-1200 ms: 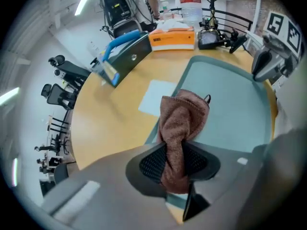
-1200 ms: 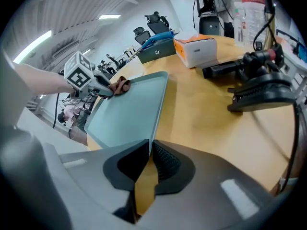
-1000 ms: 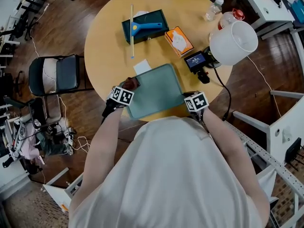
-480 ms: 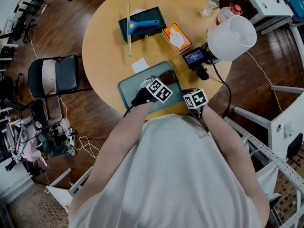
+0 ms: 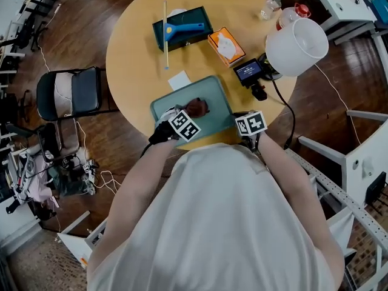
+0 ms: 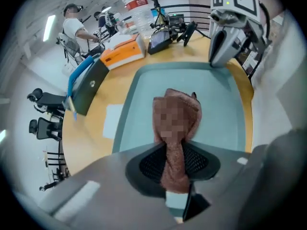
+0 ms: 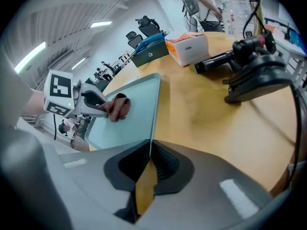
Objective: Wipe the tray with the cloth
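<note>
A teal tray (image 5: 215, 93) lies at the near edge of the round wooden table. My left gripper (image 5: 191, 113) is shut on a brown cloth (image 5: 197, 108), which rests on the tray's middle. In the left gripper view the cloth (image 6: 175, 123) runs from between the jaws out onto the tray (image 6: 216, 109). My right gripper (image 5: 237, 120) is shut on the tray's right edge. The right gripper view shows that edge (image 7: 152, 128) pinched between the jaws, with the cloth (image 7: 117, 107) and the left gripper (image 7: 98, 103) further along the tray.
Behind the tray lie a white paper slip (image 5: 180, 80), a dark box with a blue-handled scraper (image 5: 182, 32), a thin stick (image 5: 165, 35) and an orange box (image 5: 226, 47). A small screen device (image 5: 248, 73), a white lamp shade (image 5: 297, 47) and a bottle (image 5: 271, 5) stand right. A chair (image 5: 76, 93) stands left.
My left gripper dragged the cloth from the tray's left edge across to its right part, then back to the middle. The right gripper stayed on the tray's edge.
</note>
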Tool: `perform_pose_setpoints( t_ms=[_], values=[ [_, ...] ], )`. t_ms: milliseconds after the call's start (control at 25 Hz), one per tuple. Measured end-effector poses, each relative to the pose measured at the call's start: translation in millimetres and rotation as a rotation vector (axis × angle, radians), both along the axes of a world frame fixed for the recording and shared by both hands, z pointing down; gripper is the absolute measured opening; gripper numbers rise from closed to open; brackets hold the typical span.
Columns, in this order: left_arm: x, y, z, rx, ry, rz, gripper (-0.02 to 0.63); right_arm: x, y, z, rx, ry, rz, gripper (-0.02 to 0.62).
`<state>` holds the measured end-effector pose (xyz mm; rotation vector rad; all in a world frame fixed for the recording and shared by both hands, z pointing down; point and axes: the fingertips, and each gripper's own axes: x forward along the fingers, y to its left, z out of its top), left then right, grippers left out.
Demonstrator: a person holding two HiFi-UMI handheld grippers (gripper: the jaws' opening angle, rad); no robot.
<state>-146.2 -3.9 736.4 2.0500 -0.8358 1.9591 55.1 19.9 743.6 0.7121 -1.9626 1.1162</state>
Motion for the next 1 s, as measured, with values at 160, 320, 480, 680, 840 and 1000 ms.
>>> perform_pose_setpoints(
  t_ms=[160,320,480,680,840,1000],
  values=[
    [-84,36,1,-0.028,-0.071,-0.100,0.308,-1,-1,-1,-0.001,0.000,-0.008,0.021],
    [-117,60,2,-0.036,-0.094,-0.145,0.308,-4,1,0,-0.002,0.005,-0.027,0.021],
    [-92,54,0,-0.008,-0.067,-0.120,0.308,-5,1,0,-0.002,0.009,-0.018,0.020],
    [-13,31,0,0.009,0.013,-0.004,0.308,-5,2,0,-0.002,0.007,-0.008,0.018],
    [58,19,-1,-0.010,0.066,0.101,0.308,-6,1,-1,0.003,0.006,-0.009,0.018],
    [110,12,-1,-0.036,0.093,0.173,0.310,-6,2,-1,0.004,0.002,-0.001,0.018]
  ],
)
